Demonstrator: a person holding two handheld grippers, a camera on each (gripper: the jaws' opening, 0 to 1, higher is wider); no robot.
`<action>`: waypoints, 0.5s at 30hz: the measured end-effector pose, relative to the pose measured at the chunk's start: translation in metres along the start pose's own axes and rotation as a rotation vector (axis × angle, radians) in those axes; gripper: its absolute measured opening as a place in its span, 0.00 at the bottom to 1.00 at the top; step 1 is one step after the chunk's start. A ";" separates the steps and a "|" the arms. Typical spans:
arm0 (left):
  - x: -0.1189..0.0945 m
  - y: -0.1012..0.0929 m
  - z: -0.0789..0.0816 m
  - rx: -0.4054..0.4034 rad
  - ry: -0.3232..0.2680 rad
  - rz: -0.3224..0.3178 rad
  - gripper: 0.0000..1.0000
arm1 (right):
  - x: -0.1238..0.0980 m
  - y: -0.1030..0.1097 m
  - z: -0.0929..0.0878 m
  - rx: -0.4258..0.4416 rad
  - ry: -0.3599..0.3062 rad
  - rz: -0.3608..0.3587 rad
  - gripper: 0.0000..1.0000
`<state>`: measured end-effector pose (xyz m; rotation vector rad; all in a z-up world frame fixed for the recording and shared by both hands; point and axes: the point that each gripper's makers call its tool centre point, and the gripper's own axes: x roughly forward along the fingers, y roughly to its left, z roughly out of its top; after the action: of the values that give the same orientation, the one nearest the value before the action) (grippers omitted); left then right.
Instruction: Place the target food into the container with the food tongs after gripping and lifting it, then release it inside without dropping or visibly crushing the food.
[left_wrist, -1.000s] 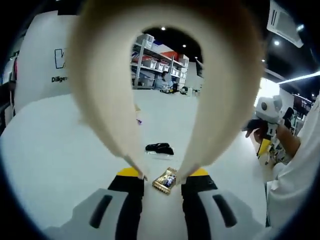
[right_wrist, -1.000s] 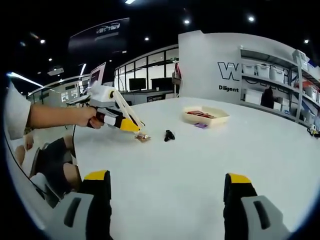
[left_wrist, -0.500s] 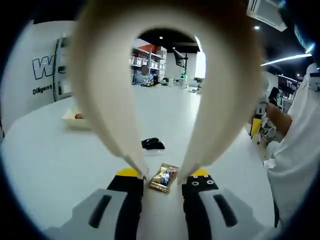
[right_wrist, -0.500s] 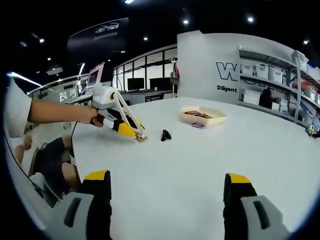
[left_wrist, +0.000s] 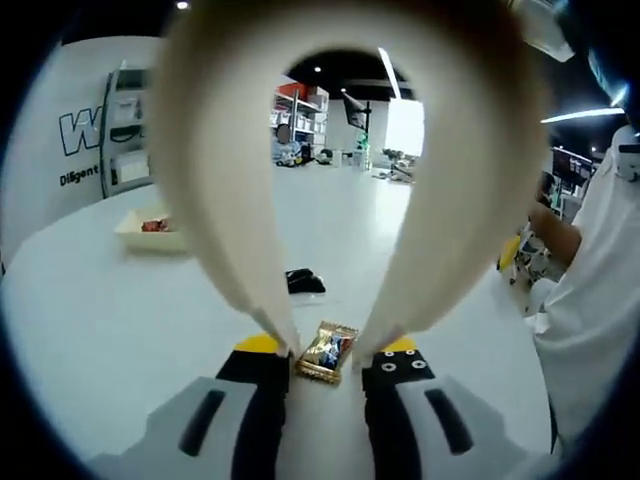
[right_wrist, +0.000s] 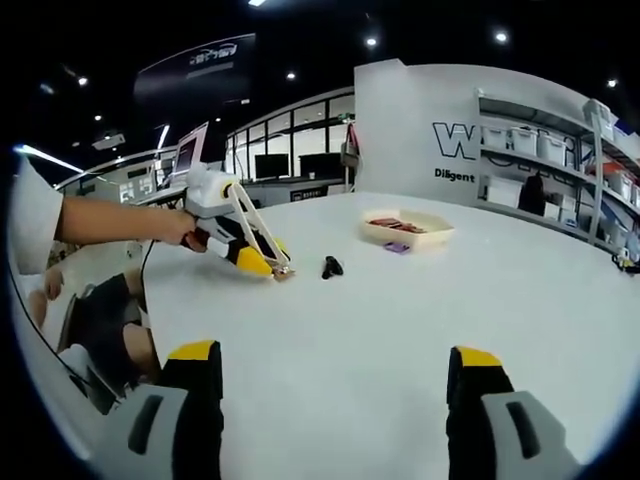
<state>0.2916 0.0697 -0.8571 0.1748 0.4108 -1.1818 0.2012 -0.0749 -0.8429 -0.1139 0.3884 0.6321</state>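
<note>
White table (right_wrist: 400, 330) under dark ceiling, shelving behind | left gripper (left_wrist: 326, 352) holds cream tongs (left_wrist: 240, 240), tips narrowed on either side of gold candy (left_wrist: 327, 351) on the table | black item (left_wrist: 303, 282) beyond | tray (right_wrist: 407, 229) holding red food, well apart | right gripper (right_wrist: 335, 385) jaws wide, holding nothing

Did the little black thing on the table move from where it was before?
No. In the right gripper view the black thing sits in the same spot relative to the tray; only the cameras shifted.
</note>
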 end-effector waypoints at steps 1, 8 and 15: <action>0.000 -0.001 0.000 0.003 0.003 0.000 0.25 | 0.000 0.000 0.000 0.000 0.001 0.001 0.91; 0.001 -0.008 -0.002 0.006 0.010 -0.012 0.21 | -0.002 -0.002 -0.001 0.002 0.001 -0.003 0.91; 0.001 -0.008 -0.003 -0.042 -0.002 0.014 0.19 | -0.004 -0.003 -0.002 0.002 -0.001 -0.004 0.91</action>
<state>0.2839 0.0668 -0.8597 0.1399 0.4314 -1.1591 0.1993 -0.0799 -0.8427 -0.1125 0.3873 0.6279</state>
